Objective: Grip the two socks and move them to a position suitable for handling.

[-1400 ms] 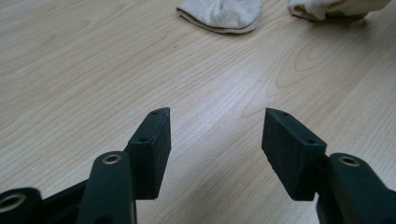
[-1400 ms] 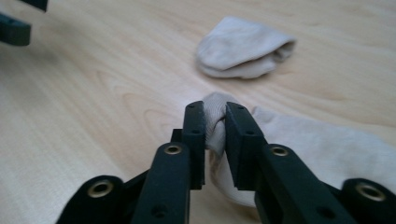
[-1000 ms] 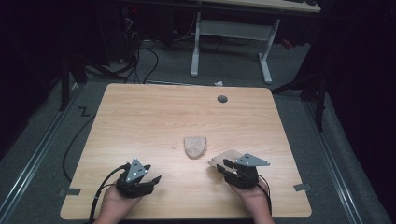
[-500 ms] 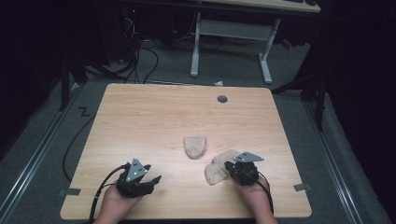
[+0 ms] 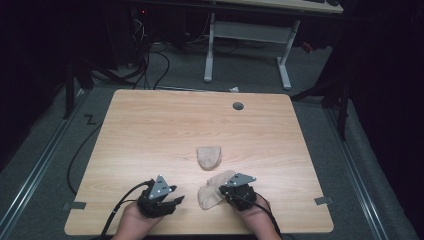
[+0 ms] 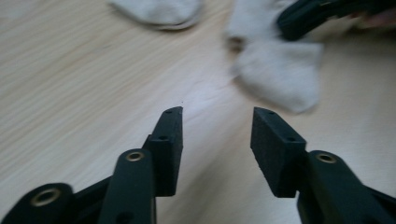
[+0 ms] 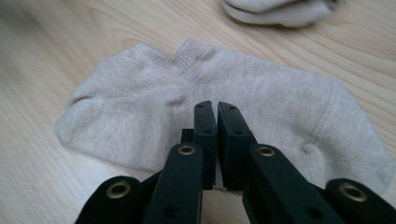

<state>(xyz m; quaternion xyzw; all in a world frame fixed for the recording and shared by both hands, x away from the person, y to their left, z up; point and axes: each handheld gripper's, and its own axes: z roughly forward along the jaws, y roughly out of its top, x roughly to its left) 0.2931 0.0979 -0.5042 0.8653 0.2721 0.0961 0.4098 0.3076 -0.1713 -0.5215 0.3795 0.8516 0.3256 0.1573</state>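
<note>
Pale wooden tabletop [image 5: 150, 135] carries a flat beige ankle sock [image 7: 224, 98] near its front edge, pinched by the right gripper [image 7: 215, 109], a folded beige sock [image 5: 209, 156] just behind it, and the left gripper [image 6: 217, 126], jaws spread and closing, beside it.

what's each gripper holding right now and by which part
The right gripper is shut on the flat sock's near edge, about mid-length. The left gripper holds nothing.
</note>
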